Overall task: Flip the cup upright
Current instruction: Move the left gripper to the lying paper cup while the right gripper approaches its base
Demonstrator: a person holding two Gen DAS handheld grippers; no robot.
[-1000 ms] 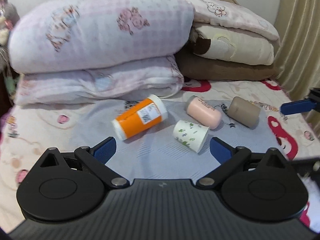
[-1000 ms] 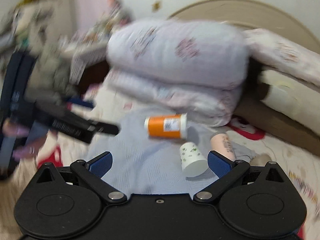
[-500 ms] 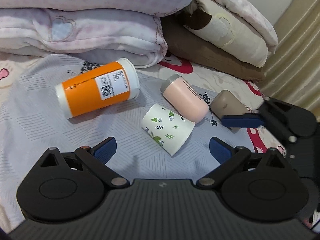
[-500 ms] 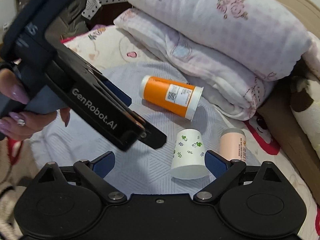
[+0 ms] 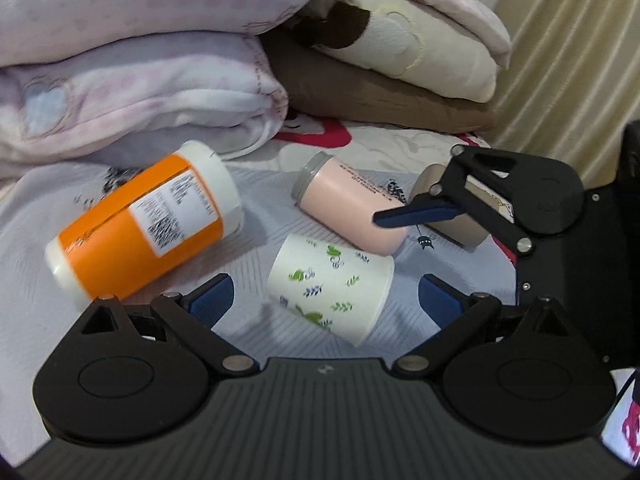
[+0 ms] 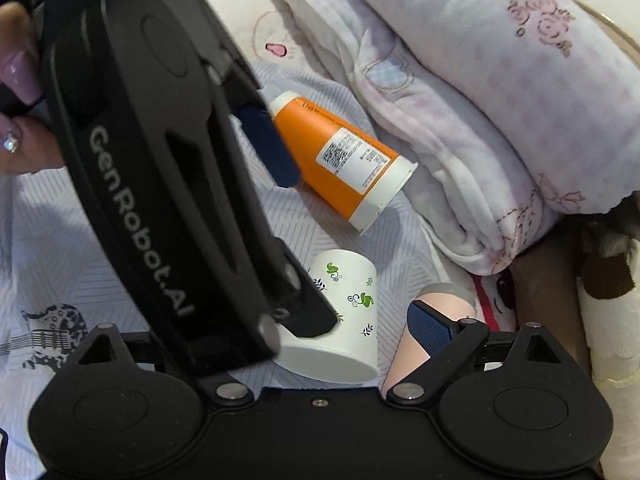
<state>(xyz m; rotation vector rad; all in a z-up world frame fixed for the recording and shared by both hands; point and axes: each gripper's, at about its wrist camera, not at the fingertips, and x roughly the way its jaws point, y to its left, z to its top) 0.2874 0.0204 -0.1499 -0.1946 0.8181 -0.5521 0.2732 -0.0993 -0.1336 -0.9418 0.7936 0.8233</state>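
A white paper cup with green leaf prints lies on its side on the grey striped cloth. My left gripper is open, its blue pads on either side of the cup, close above it. In the right wrist view the cup lies just ahead of my open right gripper, whose left finger is hidden behind the left gripper's black body. The right gripper also shows in the left wrist view, its blue fingertip over the pink cup.
An orange bottle with white ends lies left of the cup. A pink cup and a tan cup lie on their sides to the right. Folded quilts and pillows are stacked behind. A curtain hangs at right.
Both grippers have moved forward and down toward the paper cup. The left gripper's pads now flank it, and the two grippers have come close together.
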